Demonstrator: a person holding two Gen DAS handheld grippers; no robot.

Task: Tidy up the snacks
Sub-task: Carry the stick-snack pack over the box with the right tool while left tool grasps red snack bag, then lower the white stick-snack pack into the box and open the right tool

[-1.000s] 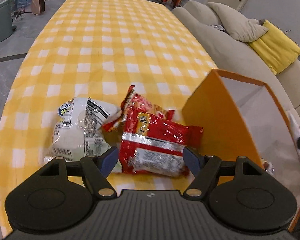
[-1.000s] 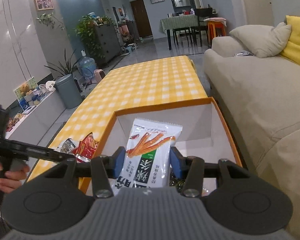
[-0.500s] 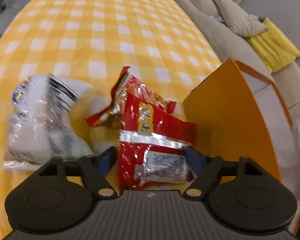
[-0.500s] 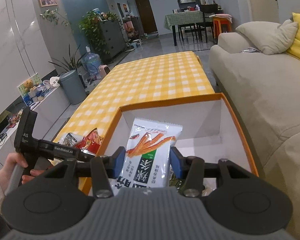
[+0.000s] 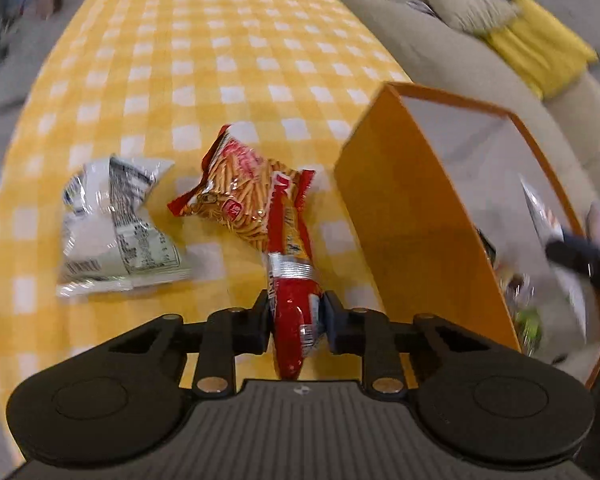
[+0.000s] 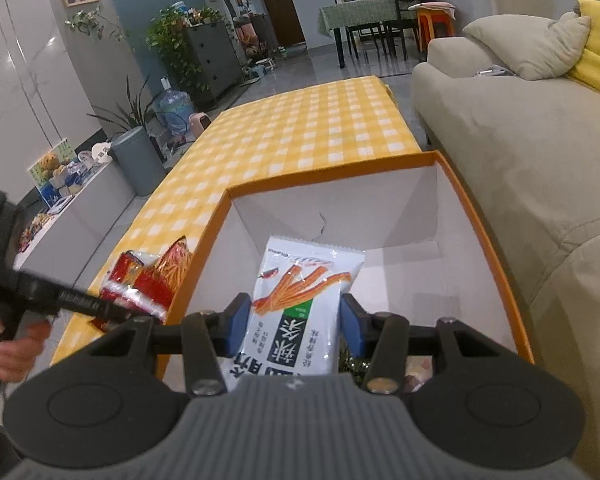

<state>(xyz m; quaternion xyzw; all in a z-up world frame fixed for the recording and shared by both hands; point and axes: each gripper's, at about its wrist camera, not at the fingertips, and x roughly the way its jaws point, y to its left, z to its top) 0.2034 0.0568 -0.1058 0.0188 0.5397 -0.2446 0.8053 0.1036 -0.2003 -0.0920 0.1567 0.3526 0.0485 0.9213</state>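
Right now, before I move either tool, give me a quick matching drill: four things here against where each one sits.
Things:
1. red packet
2. white packet with orange sticks
3. silver-white packet
4. orange box

Places:
A. flat on the checked cloth, nothing touching it
B. pinched in the left tool
C. on the table beside the sofa
D. between the right tool's fingers, over the box

Pairs: 1-B, 2-D, 3-A, 4-C

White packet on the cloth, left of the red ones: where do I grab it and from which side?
Take the white packet across its pinched waist, coming down from above with the jaws spanning its width. It lies flat on the checked tablecloth, crumpled narrower at the middle, apart from the stick-snack packet. Likely the left gripper, once it drops the red packet it now clamps.
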